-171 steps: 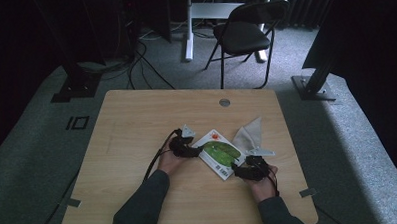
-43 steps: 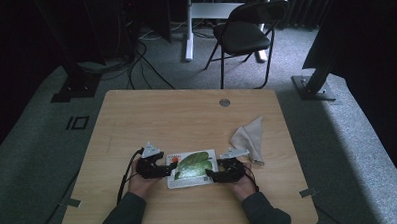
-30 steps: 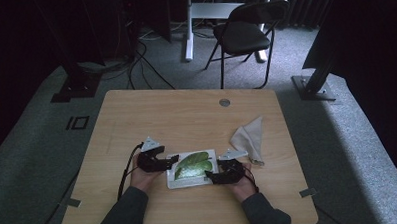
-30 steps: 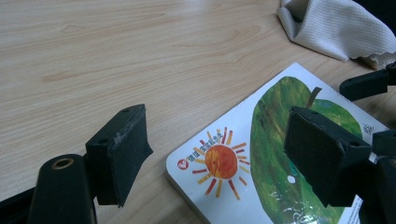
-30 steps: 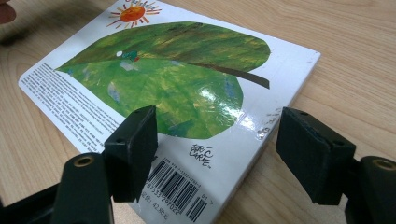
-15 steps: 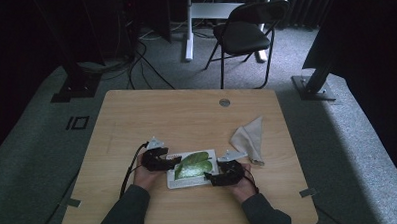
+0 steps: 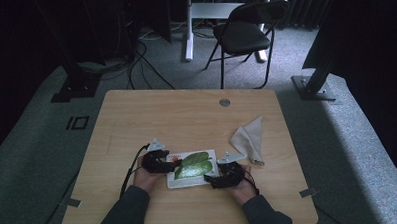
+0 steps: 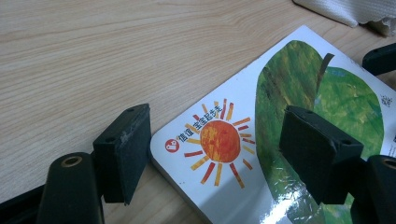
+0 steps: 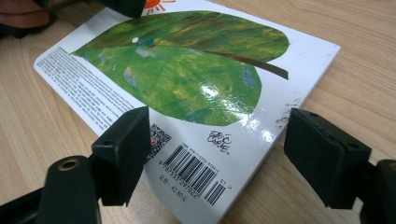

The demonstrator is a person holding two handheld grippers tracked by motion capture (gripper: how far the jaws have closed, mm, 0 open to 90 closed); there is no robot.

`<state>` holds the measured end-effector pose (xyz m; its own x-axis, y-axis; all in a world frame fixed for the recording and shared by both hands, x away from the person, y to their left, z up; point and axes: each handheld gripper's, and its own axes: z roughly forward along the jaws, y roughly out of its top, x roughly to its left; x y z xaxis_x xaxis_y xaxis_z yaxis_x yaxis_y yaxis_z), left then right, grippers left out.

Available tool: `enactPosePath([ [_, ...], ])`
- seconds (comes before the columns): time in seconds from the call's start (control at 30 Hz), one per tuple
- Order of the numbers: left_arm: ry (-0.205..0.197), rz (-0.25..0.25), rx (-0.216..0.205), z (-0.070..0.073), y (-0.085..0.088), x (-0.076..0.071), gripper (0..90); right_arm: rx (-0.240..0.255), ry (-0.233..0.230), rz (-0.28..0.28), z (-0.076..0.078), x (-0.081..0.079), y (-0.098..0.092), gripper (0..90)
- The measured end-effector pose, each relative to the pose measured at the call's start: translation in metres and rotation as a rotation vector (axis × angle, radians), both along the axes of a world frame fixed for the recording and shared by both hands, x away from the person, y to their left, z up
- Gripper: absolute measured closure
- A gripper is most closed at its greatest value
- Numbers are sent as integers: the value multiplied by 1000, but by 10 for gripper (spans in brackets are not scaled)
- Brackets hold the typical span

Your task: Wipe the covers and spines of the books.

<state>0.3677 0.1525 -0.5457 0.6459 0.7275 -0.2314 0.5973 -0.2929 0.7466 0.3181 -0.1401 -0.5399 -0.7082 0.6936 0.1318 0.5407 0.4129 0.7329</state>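
A board book (image 7: 192, 167) with a green leaf on its cover lies flat on the wooden table (image 7: 186, 117), near the front edge. My left gripper (image 7: 172, 165) is at its left end, open. In the left gripper view the pads (image 8: 123, 149) straddle the corner with the orange sun (image 8: 219, 140) on the book (image 8: 289, 93). My right gripper (image 7: 212, 179) is at the near right corner, open. Its jaws have just been opening. In the right gripper view (image 9: 219, 154) the barcode corner of the book (image 9: 187, 79) lies between pads that stand clear of it.
A crumpled beige cloth (image 7: 250, 140) lies right of the book, also in the left gripper view (image 8: 350, 9). A round grommet (image 7: 224, 102) sits near the table's far edge. Behind the table stand a black chair (image 7: 244, 35), cables and stand bases on the carpet.
Several seconds ago the book was held tilted farther up the table; it now lies flat nearer the front edge. Over the last second the left gripper edged slightly toward the book.
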Motion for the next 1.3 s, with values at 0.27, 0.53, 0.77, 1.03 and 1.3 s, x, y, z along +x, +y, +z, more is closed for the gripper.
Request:
enactPosePath([
  [0.27, 1, 1, -16, 3, 0, 2, 260, -53, -14, 7, 2, -4, 7, 146],
  [0.53, -16, 5, -48, 8, 1, 1, 261, -83, -19, 38, 4, -7, 10, 122],
  [0.77, -47, 5, -72, 18, 1, -2, 263, -131, -28, 69, 4, -12, 12, 104],
  [1.03, -30, 5, -5, 8, -3, -1, 270, -175, -56, 70, 2, -16, 15, 101],
  [1.3, -9, 15, 7, 1, -1, -1, 277, -184, -62, 60, 1, -17, 16, 100],
])
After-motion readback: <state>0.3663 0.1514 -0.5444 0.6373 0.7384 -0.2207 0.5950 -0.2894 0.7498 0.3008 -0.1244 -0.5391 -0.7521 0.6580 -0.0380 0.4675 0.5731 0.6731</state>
